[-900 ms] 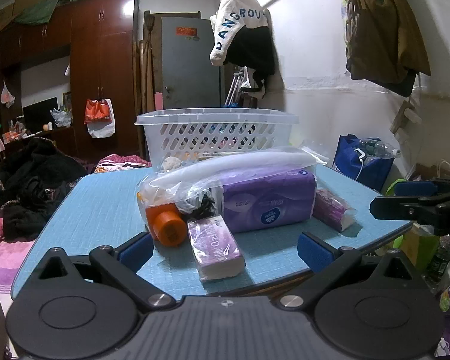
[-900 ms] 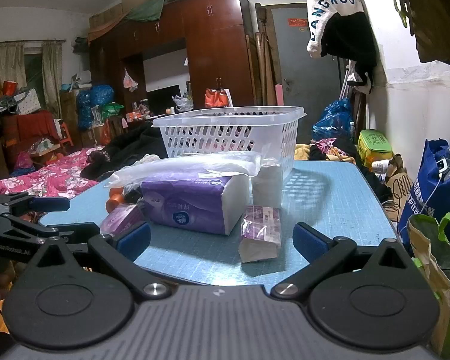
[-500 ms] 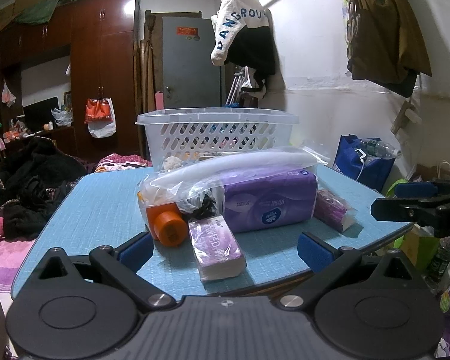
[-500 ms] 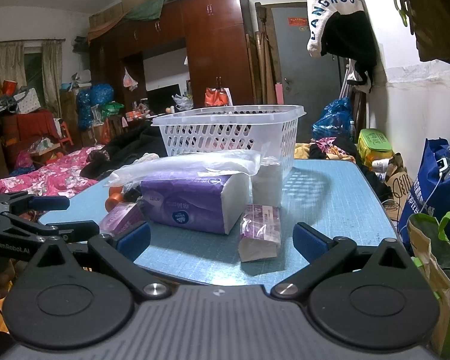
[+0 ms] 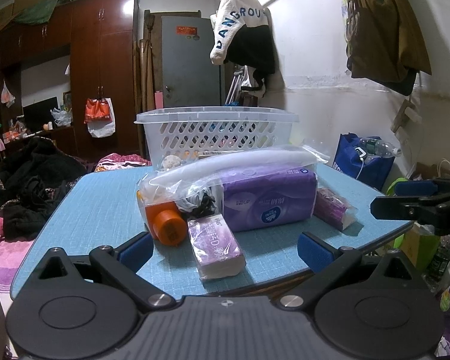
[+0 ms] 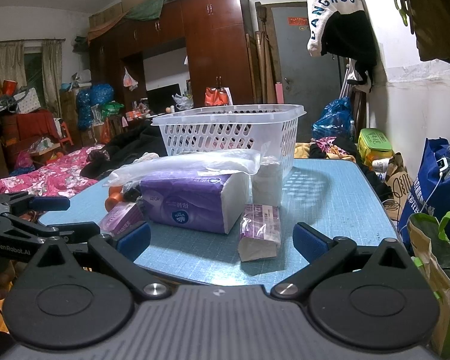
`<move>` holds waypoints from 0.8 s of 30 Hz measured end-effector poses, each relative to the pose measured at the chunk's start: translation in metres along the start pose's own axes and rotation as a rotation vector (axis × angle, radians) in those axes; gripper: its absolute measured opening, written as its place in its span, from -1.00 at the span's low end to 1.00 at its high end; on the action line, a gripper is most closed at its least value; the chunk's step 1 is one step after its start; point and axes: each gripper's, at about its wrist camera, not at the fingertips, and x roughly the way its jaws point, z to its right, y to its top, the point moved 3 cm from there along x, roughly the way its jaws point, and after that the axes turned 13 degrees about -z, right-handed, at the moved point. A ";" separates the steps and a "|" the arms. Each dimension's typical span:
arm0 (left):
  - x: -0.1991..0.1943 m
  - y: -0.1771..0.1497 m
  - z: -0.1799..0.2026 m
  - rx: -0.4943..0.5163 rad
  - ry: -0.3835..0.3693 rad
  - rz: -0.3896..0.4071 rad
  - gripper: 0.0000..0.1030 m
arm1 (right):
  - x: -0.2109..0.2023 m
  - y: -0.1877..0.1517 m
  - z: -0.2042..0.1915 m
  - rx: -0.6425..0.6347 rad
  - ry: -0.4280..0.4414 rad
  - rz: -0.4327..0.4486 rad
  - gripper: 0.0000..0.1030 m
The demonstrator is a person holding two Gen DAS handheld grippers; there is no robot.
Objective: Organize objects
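Observation:
A blue table (image 5: 105, 192) holds a pile of objects in front of a white plastic basket (image 5: 216, 132). A large purple tissue pack (image 5: 267, 201) lies under a clear plastic bag (image 5: 225, 165). An orange-capped bottle (image 5: 165, 225) lies at its left. A small purple tissue packet (image 5: 214, 246) lies nearest my left gripper (image 5: 223, 247), which is open and empty just short of it. Another small purple packet (image 6: 261, 231) lies before my right gripper (image 6: 222, 240), also open and empty. The basket (image 6: 231, 132) and large pack (image 6: 192, 201) show in the right wrist view too.
A white tissue roll (image 6: 267, 180) stands beside the basket. A blue bag (image 5: 363, 162) and green bag (image 6: 435, 240) sit on the floor right of the table. A bed with dark clothes (image 5: 24, 186) lies at the left. Each gripper shows in the other's view.

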 end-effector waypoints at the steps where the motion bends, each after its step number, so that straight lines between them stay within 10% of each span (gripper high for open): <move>1: 0.000 0.000 0.000 0.000 0.000 0.000 1.00 | 0.000 0.000 0.000 0.000 0.000 0.000 1.00; 24: 0.003 0.000 0.000 -0.001 -0.002 -0.006 1.00 | 0.003 -0.001 0.000 -0.003 -0.001 -0.009 1.00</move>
